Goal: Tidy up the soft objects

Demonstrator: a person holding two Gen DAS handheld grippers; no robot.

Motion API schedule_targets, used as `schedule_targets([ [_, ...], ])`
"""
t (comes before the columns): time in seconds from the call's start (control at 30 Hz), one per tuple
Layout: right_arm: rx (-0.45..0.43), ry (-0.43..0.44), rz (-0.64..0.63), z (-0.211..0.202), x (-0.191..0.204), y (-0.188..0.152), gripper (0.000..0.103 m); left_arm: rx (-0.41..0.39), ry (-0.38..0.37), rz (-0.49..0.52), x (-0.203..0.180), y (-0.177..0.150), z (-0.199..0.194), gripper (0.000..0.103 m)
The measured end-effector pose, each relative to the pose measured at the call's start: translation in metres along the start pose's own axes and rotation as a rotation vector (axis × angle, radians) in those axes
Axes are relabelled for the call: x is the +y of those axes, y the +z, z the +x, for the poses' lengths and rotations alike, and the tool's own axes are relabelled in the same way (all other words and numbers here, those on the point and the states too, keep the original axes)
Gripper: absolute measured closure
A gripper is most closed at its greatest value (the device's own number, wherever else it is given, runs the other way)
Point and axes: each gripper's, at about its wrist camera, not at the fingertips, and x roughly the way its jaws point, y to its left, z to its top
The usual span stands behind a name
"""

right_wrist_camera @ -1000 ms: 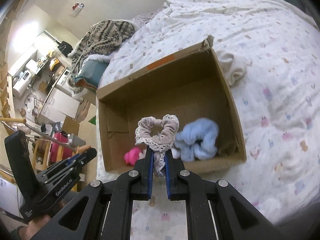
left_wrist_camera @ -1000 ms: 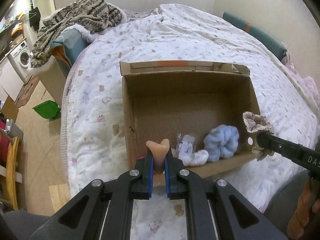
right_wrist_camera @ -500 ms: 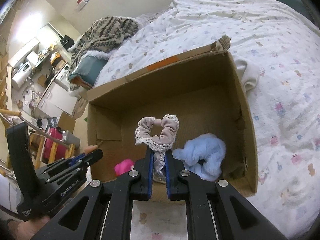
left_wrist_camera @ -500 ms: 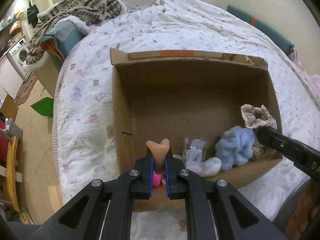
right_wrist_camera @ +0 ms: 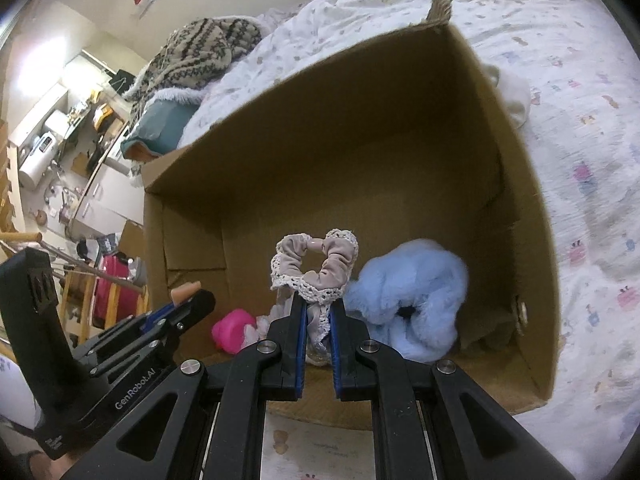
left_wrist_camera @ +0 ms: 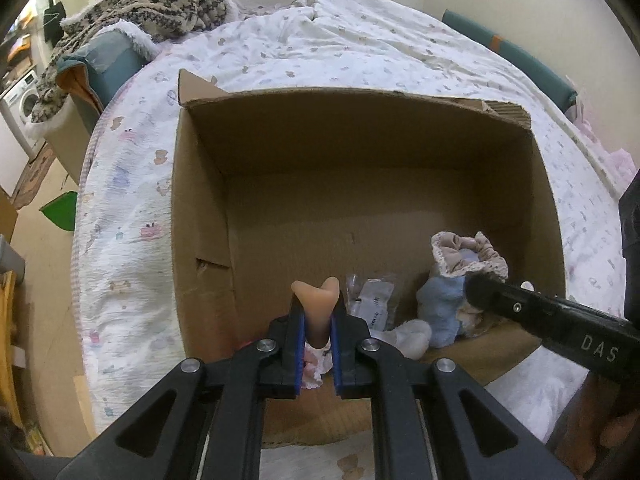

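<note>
Over the near edge of the cardboard box (left_wrist_camera: 200, 216), the left gripper (left_wrist_camera: 316, 320) pinches a tan sponge (left_wrist_camera: 316, 300). The right gripper (right_wrist_camera: 318, 320) pinches a beige scrunchie (right_wrist_camera: 316, 268) inside the box, just beside the blue scrunchie (right_wrist_camera: 404, 300).

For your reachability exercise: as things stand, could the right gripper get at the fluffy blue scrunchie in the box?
Probably not yet: the right gripper is beside the blue scrunchie in the open cardboard box, but its jaws are shut on the beige lace scrunchie.
</note>
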Motion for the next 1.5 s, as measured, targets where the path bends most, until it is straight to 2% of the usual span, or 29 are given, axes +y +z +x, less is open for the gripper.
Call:
schedule_targets([
  [0.23, 0.026, -0.012, -0.005, 0.007, -0.001, -0.002, 0.091, 0.036, 0.002, -0.033, -0.001, 0.001, 0.009, 0.093],
  [0.3, 0.031, -0.029, 0.000, 0.008, -0.003, -0.003, 0.091, 0.045, 0.017, -0.031, -0.002, 0.002, 0.011, 0.087],
  [0.37, 0.035, -0.063, -0.008, 0.010, -0.002, -0.003, 0.091, 0.062, 0.030, -0.033, -0.001, 0.003, 0.014, 0.087],
  [0.53, 0.036, -0.069, -0.022, 0.010, 0.002, -0.002, 0.091, 0.064, 0.033, -0.035, -0.001, 0.001, 0.014, 0.086],
  [0.63, 0.041, -0.074, -0.020, 0.011, 0.000, -0.002, 0.091, 0.056, 0.026, -0.040, -0.001, 0.002, 0.013, 0.079],
  [0.73, 0.041, -0.073, -0.014, 0.011, 0.000, -0.001, 0.091, 0.041, 0.044, -0.030, -0.004, 0.001, 0.009, 0.063],
  [0.77, 0.042, -0.073, -0.012, 0.012, 0.001, 0.000, 0.091, 0.034, 0.056, -0.024, -0.005, 0.000, 0.008, 0.054],
  [0.8, 0.045, -0.070, -0.011, 0.012, 0.001, 0.000, 0.091, 0.026, 0.064, -0.021, -0.005, 0.000, 0.006, 0.053],
  [1.0, 0.041, -0.079, -0.035, 0.012, 0.004, 0.000, 0.091, 0.044, 0.054, -0.032, -0.001, -0.002, 0.005, 0.052],
  [1.23, 0.010, -0.094, -0.041, 0.004, 0.004, 0.000, 0.088, 0.012, 0.037, -0.052, 0.004, -0.002, -0.008, 0.052],
  [1.33, -0.010, -0.093, -0.045, -0.001, 0.006, 0.001, 0.073, 0.022, -0.020, -0.072, 0.005, -0.004, -0.014, 0.052],
  [1.37, -0.021, -0.093, -0.047, -0.004, 0.007, 0.000, 0.062, 0.011, -0.017, -0.066, 0.004, -0.005, -0.017, 0.052],
  [1.4, -0.036, -0.096, -0.046, -0.007, 0.008, 0.000, 0.042, -0.003, 0.010, -0.062, 0.004, -0.006, -0.021, 0.052],
  [1.43, -0.050, -0.094, -0.041, -0.010, 0.008, 0.000, 0.035, -0.010, 0.029, -0.062, 0.004, -0.006, -0.023, 0.052],
  [1.5, -0.067, -0.085, -0.037, -0.016, 0.008, -0.001, 0.033, -0.027, 0.059, -0.067, 0.007, -0.009, -0.028, 0.051],
])
